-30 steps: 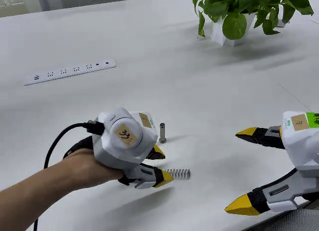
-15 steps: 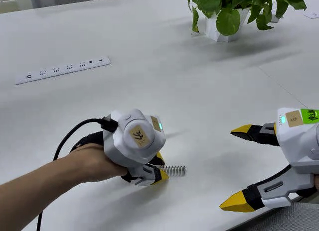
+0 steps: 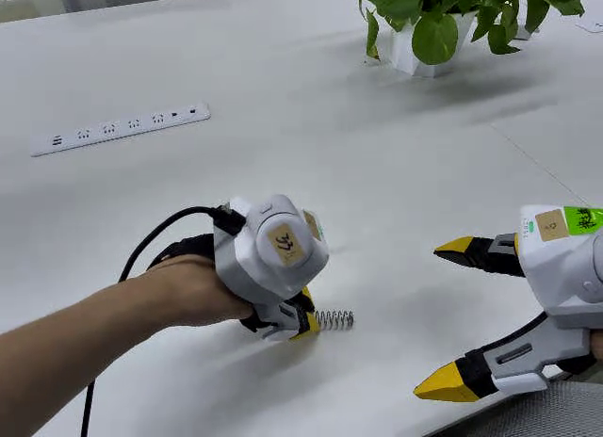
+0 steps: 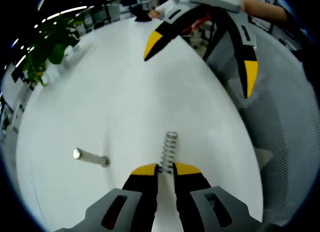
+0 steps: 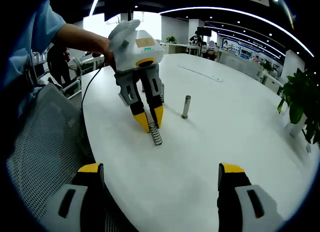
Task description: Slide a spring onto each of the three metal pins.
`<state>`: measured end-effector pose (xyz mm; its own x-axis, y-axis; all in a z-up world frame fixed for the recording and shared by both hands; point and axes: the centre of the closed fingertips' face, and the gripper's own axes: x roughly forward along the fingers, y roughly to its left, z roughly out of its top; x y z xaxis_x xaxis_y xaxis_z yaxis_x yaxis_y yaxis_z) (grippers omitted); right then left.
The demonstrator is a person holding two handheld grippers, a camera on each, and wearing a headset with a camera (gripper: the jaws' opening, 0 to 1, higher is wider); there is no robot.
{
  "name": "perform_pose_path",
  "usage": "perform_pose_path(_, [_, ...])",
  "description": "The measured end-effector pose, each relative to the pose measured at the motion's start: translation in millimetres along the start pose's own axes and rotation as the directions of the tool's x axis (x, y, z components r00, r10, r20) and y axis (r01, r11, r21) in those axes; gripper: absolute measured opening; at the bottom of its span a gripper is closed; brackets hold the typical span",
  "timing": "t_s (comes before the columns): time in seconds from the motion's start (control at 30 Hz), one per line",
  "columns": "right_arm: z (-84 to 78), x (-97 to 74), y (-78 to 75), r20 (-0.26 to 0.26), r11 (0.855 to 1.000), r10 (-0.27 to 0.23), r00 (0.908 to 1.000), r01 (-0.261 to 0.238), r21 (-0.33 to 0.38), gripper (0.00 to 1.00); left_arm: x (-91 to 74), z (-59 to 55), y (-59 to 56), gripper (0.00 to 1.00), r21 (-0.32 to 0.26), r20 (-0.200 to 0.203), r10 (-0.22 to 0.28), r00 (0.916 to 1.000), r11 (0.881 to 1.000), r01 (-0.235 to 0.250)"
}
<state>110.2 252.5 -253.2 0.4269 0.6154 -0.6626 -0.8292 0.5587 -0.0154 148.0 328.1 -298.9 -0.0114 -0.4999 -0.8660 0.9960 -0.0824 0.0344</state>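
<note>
The left tool (image 4: 165, 168) was pinching the near end of the spring (image 4: 169, 149), which lay on the table (image 3: 283, 173) — one metal pin (image 5: 186, 106) stood upright near it. The right tool (image 3: 433, 321) was spread wide, well apart from the spring.

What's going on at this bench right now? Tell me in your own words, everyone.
A person works at a white table with a handheld gripper in each hand. The left gripper has its jaws closed on one end of a spring that lies low along the table. A metal pin stands upright close by, with no spring on it. The right gripper hangs off to the side, jaws wide open, holding nothing.
</note>
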Motion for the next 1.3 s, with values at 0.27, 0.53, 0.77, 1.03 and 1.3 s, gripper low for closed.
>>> perform_pose_path(0.27, [0.2,1.3,2.6,0.000,1.000,0.004,1.0000,-0.004,0.002,0.96,0.0,-1.1,-1.0,0.11,0.030,-0.038,0.001,0.9993,1.000,0.000])
perform_pose_path(0.53, [2.5,-0.6,3.2,0.011,1.000,0.001,0.9999,-0.001,0.008,0.95,-2.8,-2.7,-3.0,0.10,-0.098,0.059,0.031,0.9978,0.995,-0.025])
perform_pose_path(0.77, [6.1,-0.3,5.5,0.018,1.000,0.009,0.9998,-0.009,0.005,0.94,-11.9,-4.9,-14.5,0.10,-0.176,0.142,0.062,0.9879,0.984,-0.036])
perform_pose_path(1.03, [20.4,6.3,12.9,0.026,0.999,0.047,0.9986,-0.047,-0.026,0.91,-35.7,-2.3,-25.2,0.10,-0.222,0.240,0.127,0.9624,0.972,-0.073])
perform_pose_path(1.3, [46.8,14.0,26.5,0.053,0.991,0.115,0.9920,-0.111,-0.068,0.85,-59.4,0.8,-37.8,0.10,-0.290,0.318,0.170,0.9328,0.954,-0.075])
